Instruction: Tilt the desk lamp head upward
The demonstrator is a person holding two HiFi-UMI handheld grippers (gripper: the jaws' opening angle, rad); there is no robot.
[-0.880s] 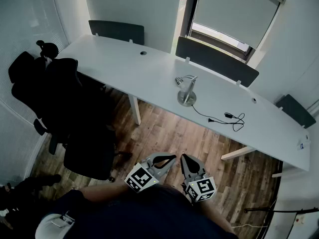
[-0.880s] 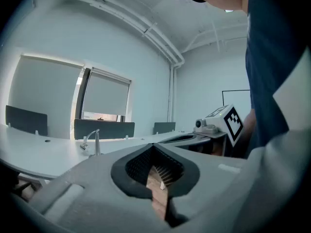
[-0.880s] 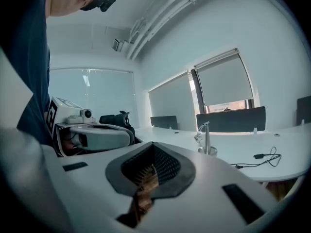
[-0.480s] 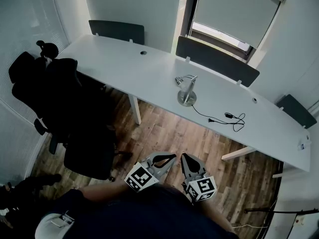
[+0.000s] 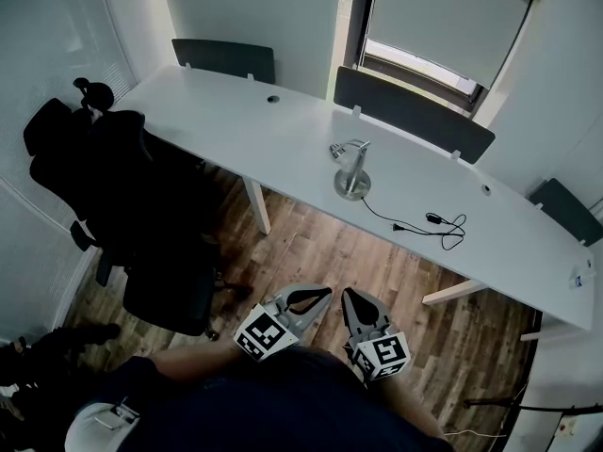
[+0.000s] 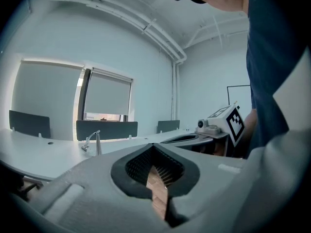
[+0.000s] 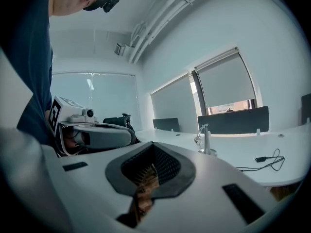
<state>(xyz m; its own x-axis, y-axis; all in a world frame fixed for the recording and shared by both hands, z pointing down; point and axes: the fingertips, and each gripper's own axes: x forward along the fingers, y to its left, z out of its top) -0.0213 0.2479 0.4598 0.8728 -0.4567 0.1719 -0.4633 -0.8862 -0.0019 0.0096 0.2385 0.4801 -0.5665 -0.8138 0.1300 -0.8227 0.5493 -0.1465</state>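
the desk lamp [image 5: 352,169] stands near the middle of the long white desk [image 5: 236,125], towards its far edge and in front of a dark divider panel [image 5: 415,113]. it is a small silver lamp with a round flat base and a straight upright post. a thin neck curves over from the top of the post, and the little head hangs at its end, dipped down toward the desk. a black cord [image 5: 424,224] runs from the base across the desk and ends in a loose tangle. in the left gripper view the lamp [image 6: 92,142] shows small and far off, its head drooping to one side; the right gripper view shows it [image 7: 204,139] the same way.

both grippers are held low, close to the person's body, over the wooden floor [image 5: 377,262] and well apart from the desk and lamp. the left gripper [image 5: 318,297] has its jaws closed together with nothing between them; only floor shows through the gap behind its ribbed pads [image 6: 163,166]. the right gripper [image 5: 354,299] is closed the same way and empty, touching nothing. the two sit just beside each other, tips pointing toward the desk. a black office chair [image 5: 141,215] stands off to the left.
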